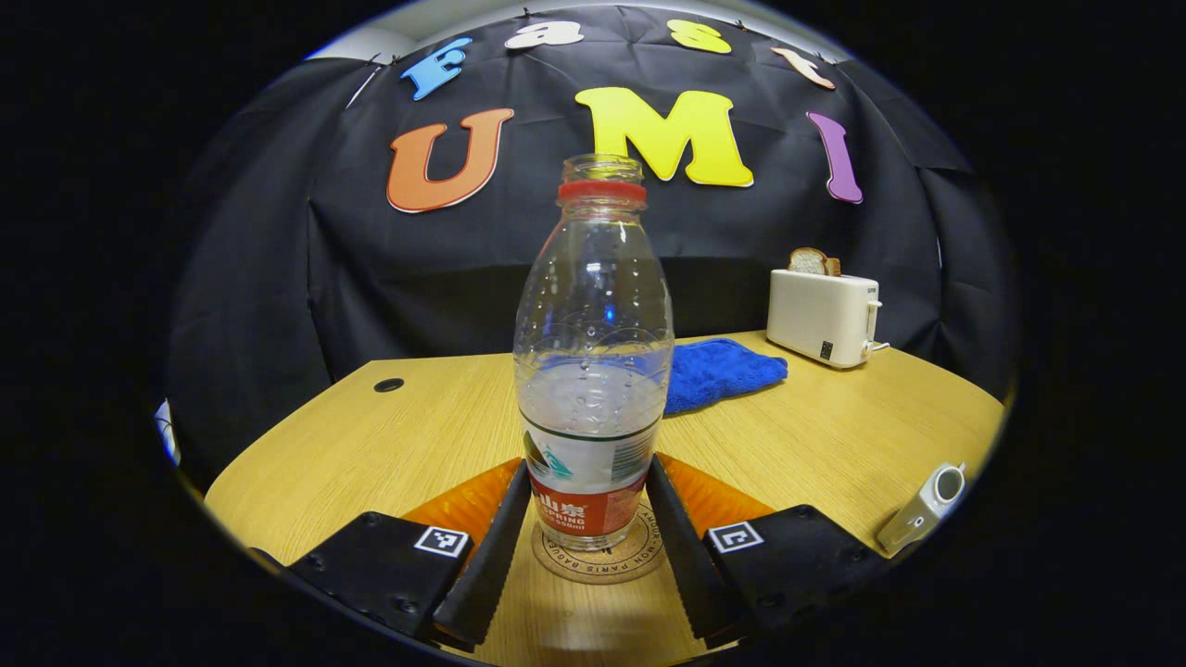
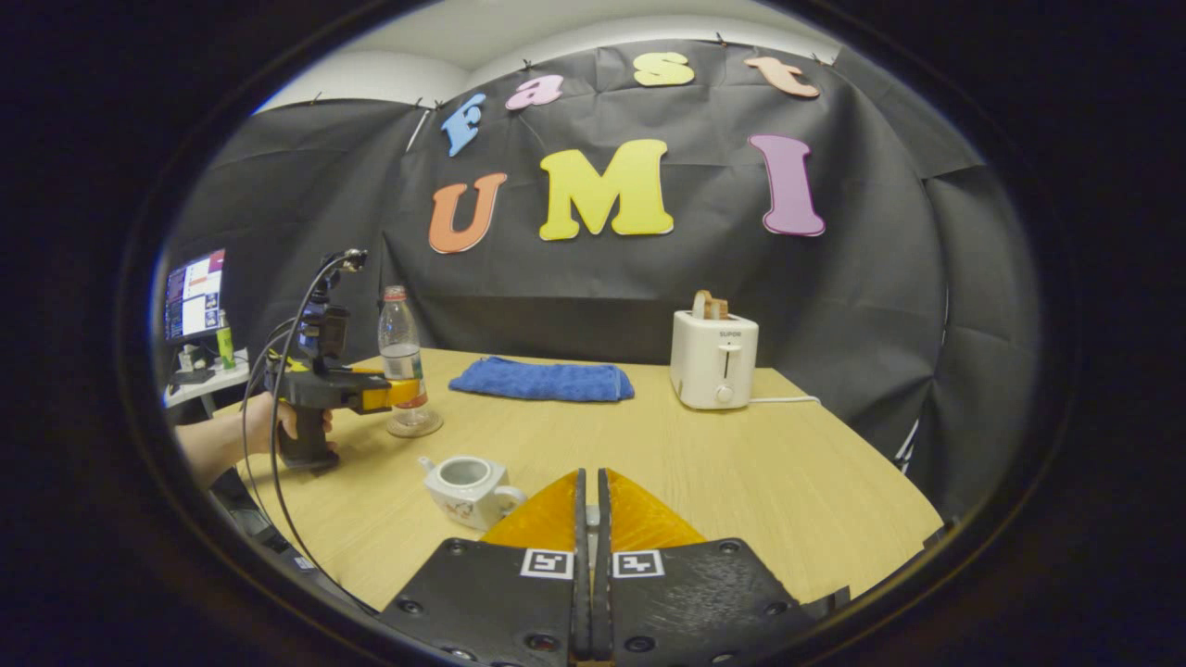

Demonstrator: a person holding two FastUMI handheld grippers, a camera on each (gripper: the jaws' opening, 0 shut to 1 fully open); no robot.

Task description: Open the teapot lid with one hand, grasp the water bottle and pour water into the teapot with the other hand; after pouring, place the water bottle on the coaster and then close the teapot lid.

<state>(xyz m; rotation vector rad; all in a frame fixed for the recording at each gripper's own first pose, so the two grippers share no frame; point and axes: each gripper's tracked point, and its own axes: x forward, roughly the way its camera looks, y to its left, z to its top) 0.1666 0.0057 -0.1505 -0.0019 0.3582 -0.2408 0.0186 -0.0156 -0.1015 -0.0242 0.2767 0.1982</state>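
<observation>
The water bottle (image 1: 593, 371), clear, uncapped with a red neck ring and partly filled, stands upright on the round coaster (image 1: 602, 559). My left gripper (image 1: 587, 482) has a finger against each side of its labelled lower part. From the right gripper view the same bottle (image 2: 400, 347) and left gripper (image 2: 408, 394) sit at the table's left, held by a person's hand (image 2: 278, 421). The small white teapot (image 2: 466, 488) stands with no lid on, its mouth showing; it appears too as the teapot (image 1: 925, 508) at the right edge. My right gripper (image 2: 590, 486) is shut, fingers together just right of the teapot.
A blue cloth (image 2: 542, 380) lies at the back of the wooden table (image 2: 741, 482). A white toaster (image 2: 713, 359) with bread in it stands at the back right. A monitor (image 2: 195, 292) sits on a side desk beyond the left edge.
</observation>
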